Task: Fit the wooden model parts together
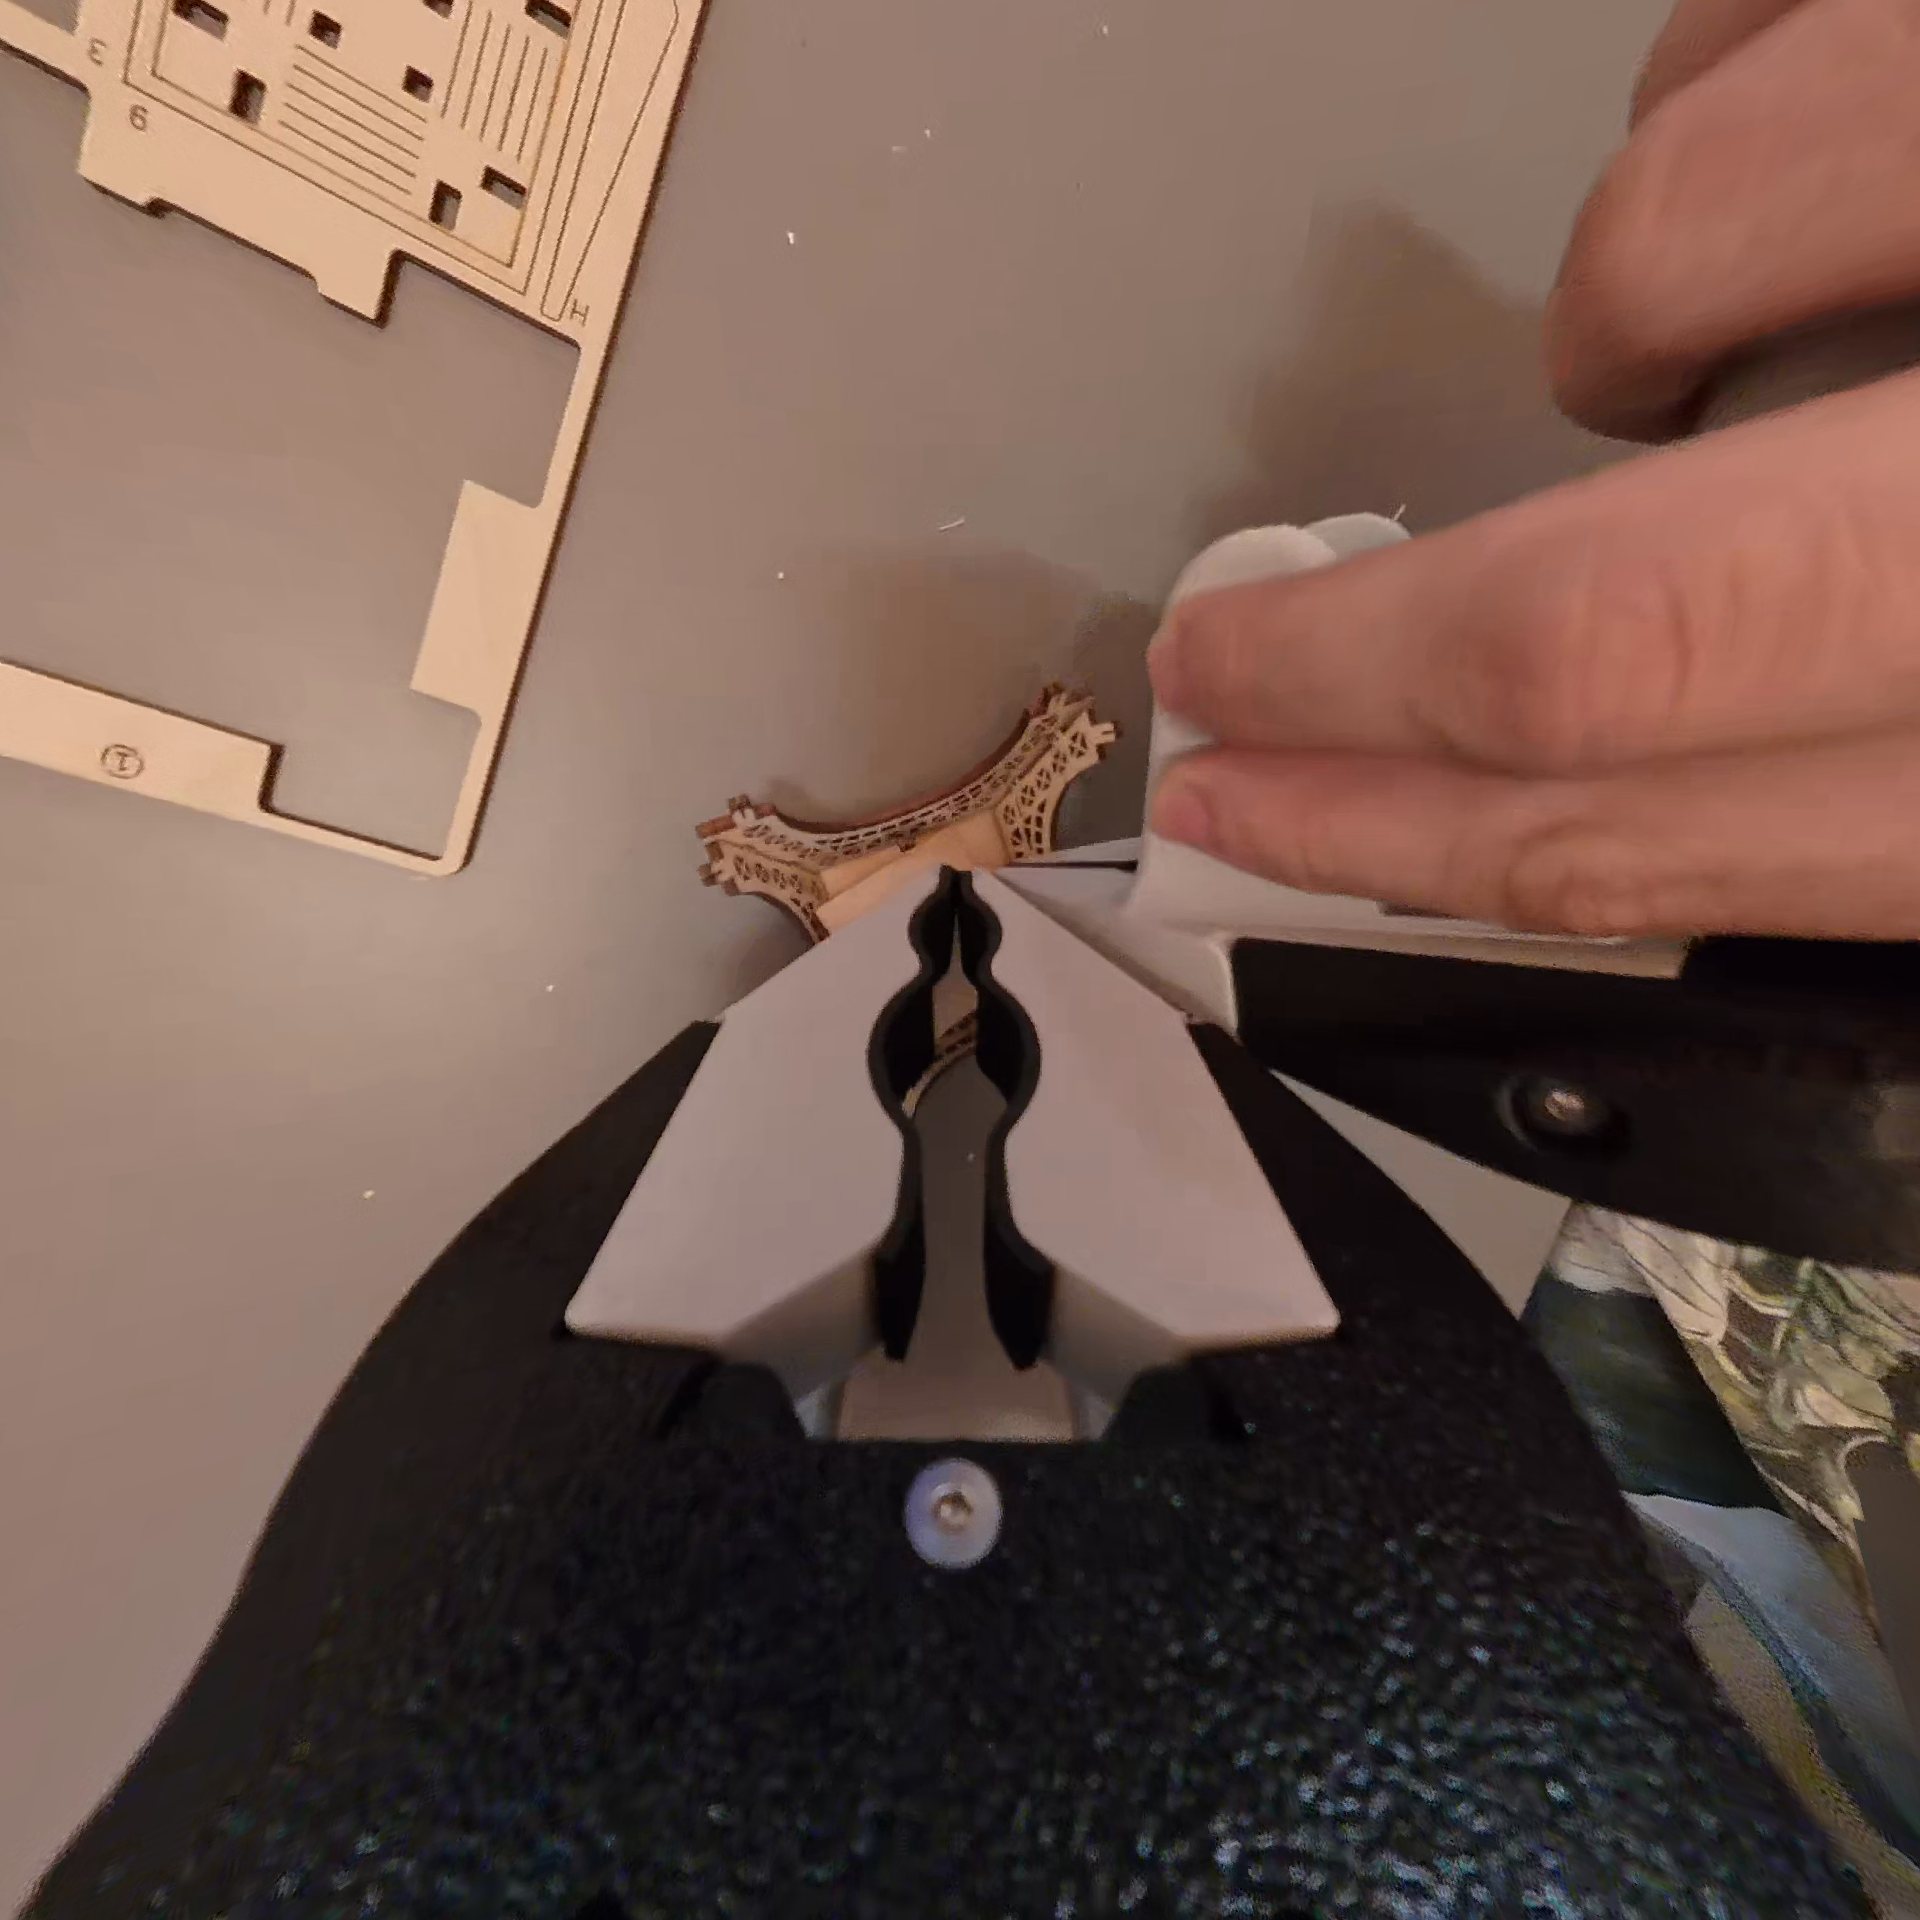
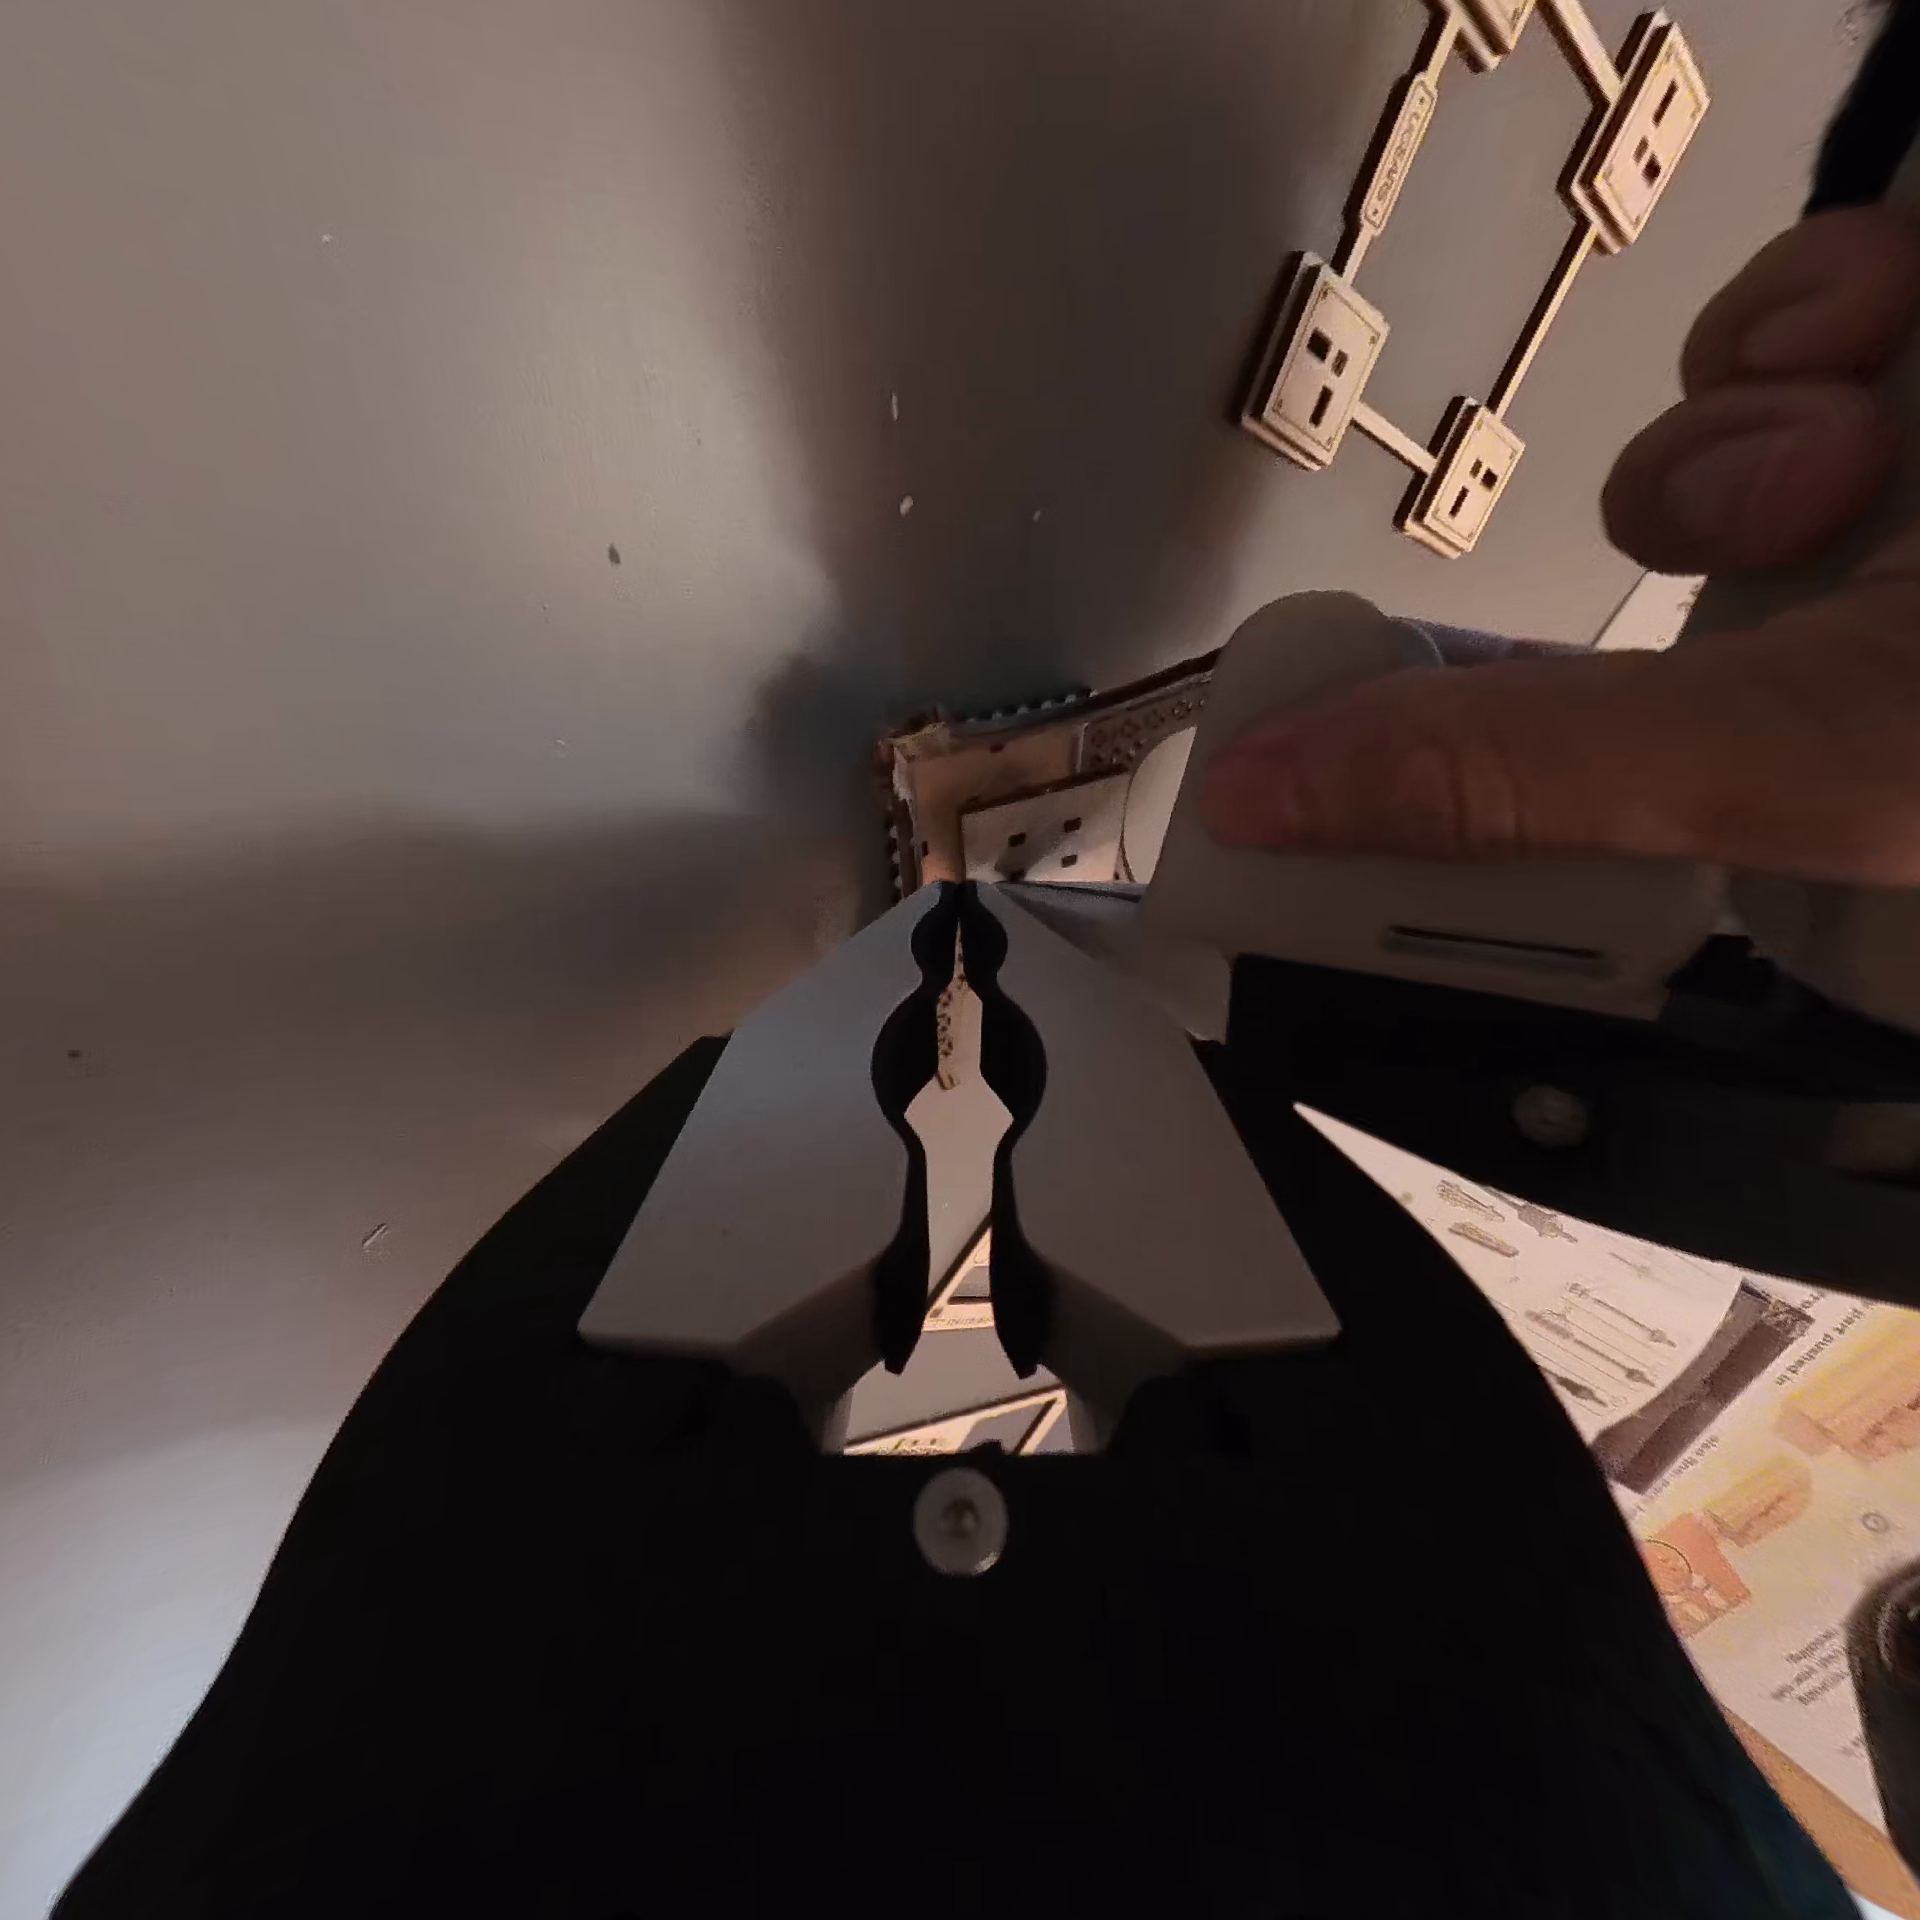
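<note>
In the left wrist view my left gripper (image 1: pixel 956 883) is shut, its tips pinching a small wooden lattice arch part (image 1: pixel 914 826) held over the grey table. Wood also shows through the gap between the fingers. The right gripper (image 1: pixel 1049 873) comes in from the right, a hand (image 1: pixel 1558 727) wrapped over it, its tip meeting mine at the same part. In the right wrist view my right gripper (image 2: pixel 954 894) is shut on a square wooden platform piece (image 2: pixel 1008 790) with slots. The left gripper (image 2: pixel 1039 891) enters from the right under a hand (image 2: pixel 1558 769).
A punched-out wooden sheet (image 1: pixel 312 208) lies at the far left of the grey table (image 1: pixel 935 416). A wooden base frame with square corner pads (image 2: pixel 1455 312) lies farther off. A printed instruction sheet (image 2: pixel 1662 1455) lies at the lower right. Only a small space, under 4 cm, lies between the two pairs of fingers.
</note>
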Motion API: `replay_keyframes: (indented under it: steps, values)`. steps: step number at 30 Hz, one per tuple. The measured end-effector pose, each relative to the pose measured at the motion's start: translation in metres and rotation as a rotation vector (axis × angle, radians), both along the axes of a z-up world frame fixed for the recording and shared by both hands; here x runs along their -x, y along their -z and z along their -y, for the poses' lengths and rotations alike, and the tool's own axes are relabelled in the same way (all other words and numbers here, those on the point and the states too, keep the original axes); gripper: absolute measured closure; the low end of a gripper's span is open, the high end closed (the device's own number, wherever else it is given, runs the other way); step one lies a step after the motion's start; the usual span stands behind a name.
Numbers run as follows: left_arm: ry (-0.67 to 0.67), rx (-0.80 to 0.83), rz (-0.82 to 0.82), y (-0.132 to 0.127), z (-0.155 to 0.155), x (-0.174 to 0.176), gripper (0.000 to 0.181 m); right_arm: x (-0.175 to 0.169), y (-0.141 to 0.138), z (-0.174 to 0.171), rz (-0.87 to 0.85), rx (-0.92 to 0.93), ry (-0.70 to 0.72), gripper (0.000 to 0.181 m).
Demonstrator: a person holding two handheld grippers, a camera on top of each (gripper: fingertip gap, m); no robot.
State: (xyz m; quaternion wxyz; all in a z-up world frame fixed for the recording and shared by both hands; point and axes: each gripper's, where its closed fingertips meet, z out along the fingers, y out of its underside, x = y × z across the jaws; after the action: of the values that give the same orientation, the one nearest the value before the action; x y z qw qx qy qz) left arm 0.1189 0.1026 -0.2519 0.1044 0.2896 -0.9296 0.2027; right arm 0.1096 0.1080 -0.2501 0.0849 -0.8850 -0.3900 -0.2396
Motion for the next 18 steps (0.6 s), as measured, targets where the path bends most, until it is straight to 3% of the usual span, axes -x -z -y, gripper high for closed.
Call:
replay_keyframes:
  steps: [5, 9, 16, 18]
  values:
    - [-0.007, 0.032, 0.031, -0.012, 0.000, -0.003, 0.181, -0.002, -0.007, 0.000, -0.006, -0.030, 0.011, 0.181]
    - [-0.034, -0.011, 0.066, -0.009, -0.018, -0.009, 0.181, -0.004, -0.014, -0.005, -0.026, -0.087, 0.030, 0.181]
    - [0.004, 0.014, 0.102, -0.009, -0.021, -0.003, 0.179, -0.005, -0.011, -0.013, -0.040, -0.094, 0.016, 0.181]
    - [-0.034, 0.043, 0.143, -0.017, -0.025, -0.007, 0.175, -0.003, -0.012, -0.011, -0.112, -0.087, 0.048, 0.163]
